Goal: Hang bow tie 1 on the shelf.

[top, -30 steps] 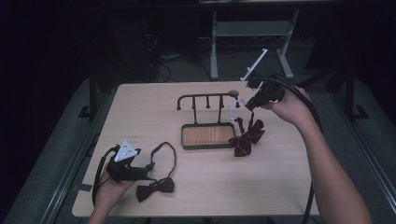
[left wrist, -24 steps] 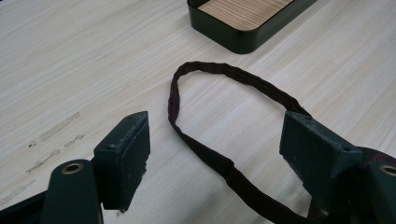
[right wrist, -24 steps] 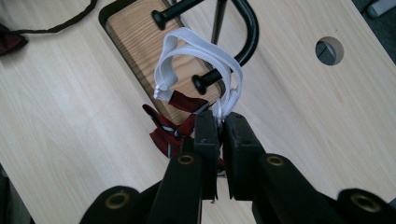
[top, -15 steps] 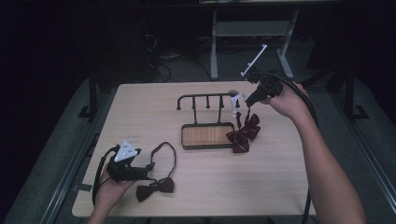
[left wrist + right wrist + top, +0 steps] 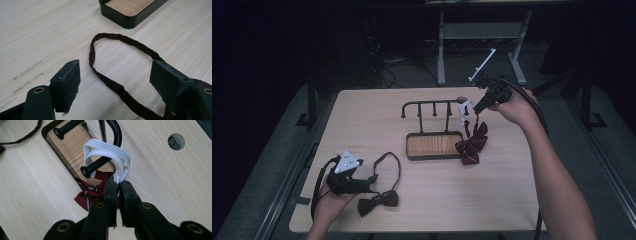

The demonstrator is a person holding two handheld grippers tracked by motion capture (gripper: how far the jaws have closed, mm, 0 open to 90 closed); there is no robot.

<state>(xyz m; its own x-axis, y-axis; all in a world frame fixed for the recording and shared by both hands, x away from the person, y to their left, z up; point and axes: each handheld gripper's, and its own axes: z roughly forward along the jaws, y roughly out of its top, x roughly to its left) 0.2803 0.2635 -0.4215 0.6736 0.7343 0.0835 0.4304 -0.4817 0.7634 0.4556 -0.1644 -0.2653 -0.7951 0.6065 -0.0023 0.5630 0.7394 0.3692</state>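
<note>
Near the front edge of the table (image 5: 512, 200), the left gripper (image 5: 115, 82) rests with its jaws wide apart, holding nothing; the strap (image 5: 120, 42) of the dark bow tie (image 5: 378, 201) lies looped between them. Farther back, the right gripper (image 5: 117, 186) is closed on the white strap (image 5: 110, 151) of the red bow tie (image 5: 472, 144), looped over the rack's (image 5: 432, 107) end peg above the tray (image 5: 434, 146).

We see a rectangular table of pale wood grain (image 5: 362, 120) with rounded corners and 1 round cable hole (image 5: 176, 141) near its far edge. On it stands a black metal peg rack with a wood-lined tray base (image 5: 434, 145). A dark brown bow tie with a looped neck strap (image 5: 378, 201) lies flat near the front left. A dark red striped bow tie (image 5: 472, 145) rests just beside the tray's right end.
</note>
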